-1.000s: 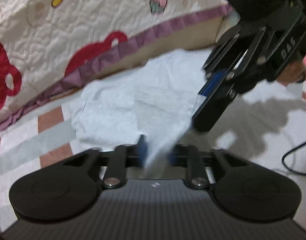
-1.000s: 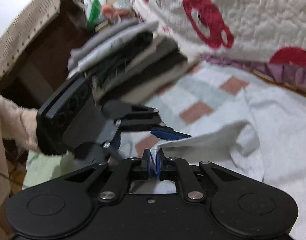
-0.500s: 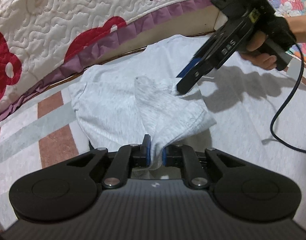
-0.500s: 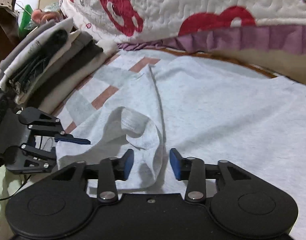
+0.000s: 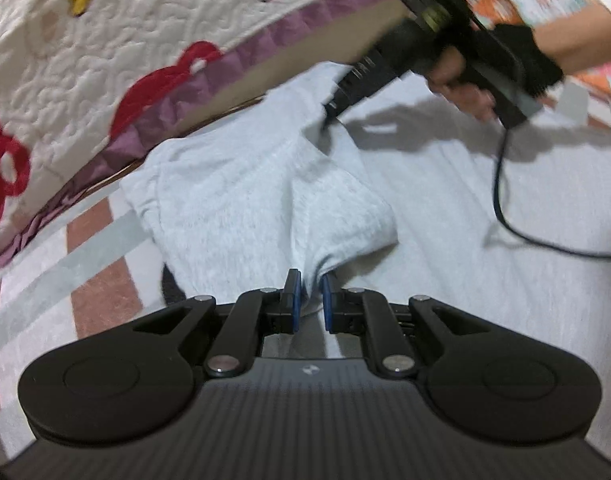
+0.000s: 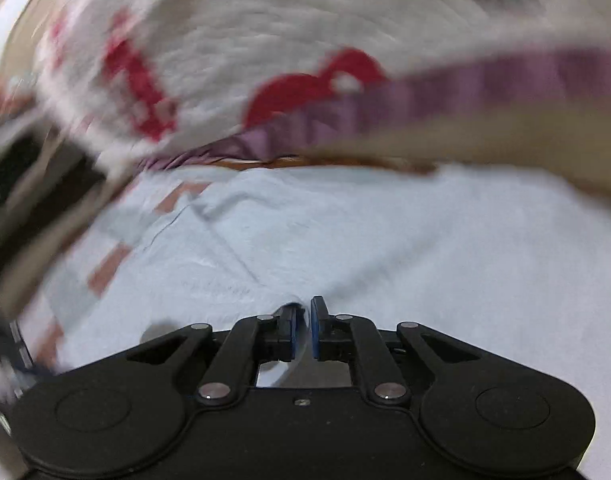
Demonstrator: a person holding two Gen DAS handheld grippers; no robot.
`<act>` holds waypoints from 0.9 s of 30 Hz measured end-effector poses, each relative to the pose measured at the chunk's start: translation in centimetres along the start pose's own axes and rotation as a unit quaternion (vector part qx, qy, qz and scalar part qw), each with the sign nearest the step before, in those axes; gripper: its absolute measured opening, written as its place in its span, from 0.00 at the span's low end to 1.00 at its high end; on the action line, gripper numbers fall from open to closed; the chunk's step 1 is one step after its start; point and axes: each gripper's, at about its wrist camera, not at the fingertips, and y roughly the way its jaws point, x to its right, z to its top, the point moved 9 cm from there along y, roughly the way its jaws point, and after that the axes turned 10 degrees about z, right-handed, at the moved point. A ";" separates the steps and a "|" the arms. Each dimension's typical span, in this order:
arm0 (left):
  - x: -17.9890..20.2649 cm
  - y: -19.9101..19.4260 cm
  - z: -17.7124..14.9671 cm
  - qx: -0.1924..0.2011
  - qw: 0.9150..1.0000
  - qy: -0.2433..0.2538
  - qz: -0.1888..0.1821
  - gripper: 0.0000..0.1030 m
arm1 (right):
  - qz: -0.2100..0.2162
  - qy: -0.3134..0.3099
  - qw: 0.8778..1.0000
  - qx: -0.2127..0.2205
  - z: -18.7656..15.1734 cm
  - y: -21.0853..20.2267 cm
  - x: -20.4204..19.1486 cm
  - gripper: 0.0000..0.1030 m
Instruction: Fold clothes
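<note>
A light grey garment (image 5: pixel 241 196) lies spread on a checked blanket (image 5: pixel 93 264) beside a white quilt (image 5: pixel 105 40) with red motifs and a purple border. The left gripper (image 5: pixel 310 300) has its jaws pinched on a bunched fold of the garment at its near edge. The right gripper (image 6: pixel 303 330), held by a gloved hand (image 5: pixel 485 72), grips a thin fold of the same cloth farther along; its view is motion-blurred. A black cable (image 5: pixel 509 216) trails across the fabric.

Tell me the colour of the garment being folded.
Light heather grey garment, clearest in the left wrist view.
</note>
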 end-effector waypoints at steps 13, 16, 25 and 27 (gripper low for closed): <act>-1.3 0.2 1.5 0.011 0.997 0.016 0.072 0.52 | 0.055 0.064 0.996 0.021 2.9 0.0 -0.3 0.10; -3.2 -0.6 1.6 0.007 0.995 -0.011 0.102 0.11 | 0.074 0.067 0.995 0.018 4.2 0.0 -1.0 0.10; -9.5 -3.4 1.4 -0.009 0.976 -0.099 0.195 0.03 | 0.143 -0.042 0.988 -0.039 11.9 5.7 -10.4 0.10; -12.3 -4.5 0.2 -0.018 0.964 -0.151 0.220 0.03 | 0.158 -0.084 0.983 -0.047 13.2 8.2 -13.6 0.10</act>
